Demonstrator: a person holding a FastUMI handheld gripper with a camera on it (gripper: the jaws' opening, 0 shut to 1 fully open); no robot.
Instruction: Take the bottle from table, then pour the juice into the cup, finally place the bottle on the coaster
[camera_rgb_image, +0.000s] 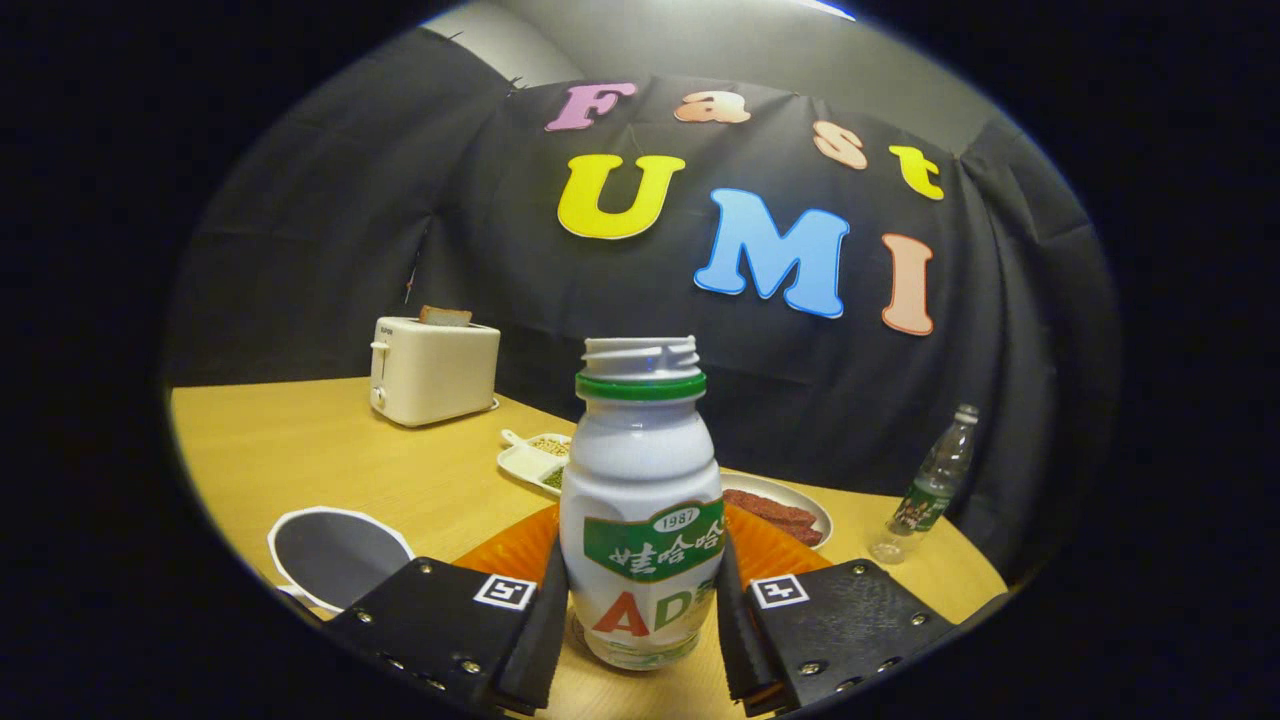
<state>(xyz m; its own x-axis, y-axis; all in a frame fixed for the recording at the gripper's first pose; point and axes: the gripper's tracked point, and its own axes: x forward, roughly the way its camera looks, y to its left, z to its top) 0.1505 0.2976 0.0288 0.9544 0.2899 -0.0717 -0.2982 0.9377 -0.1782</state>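
gripper view: white bottle (641, 510) upright between the fingers, cap off, green ring under the threaded neck, open mouth seen only edge-on, so contents not visible through the opaque wall. gripper (640, 610) clamped on bottle, one finger pressed against each side of the lower body, over the label. bottle base resting on or just above the wooden table (300, 450); contact hard to judge. orange coaster (770, 550) directly behind the bottle, mostly hidden by it and by the fingers, ribbed surface showing on both sides. cup (335, 552) to the left, just ahead of the left finger, dark inside, nothing visible in it, near edge cut off by the finger block. beyond the coaster a white plate (800, 498) with reddish-brown strips of food, partly hidden by the bottle. further left a white divided dish (532, 462) holding small grains and something green, too small to identify. clear plastic water bottle (930, 490) standing well apart on the right, capped, liquid level hard to make out. cream toaster (432, 370) at the far left of the table, slice of bread (445, 316) sticking out of its slot.
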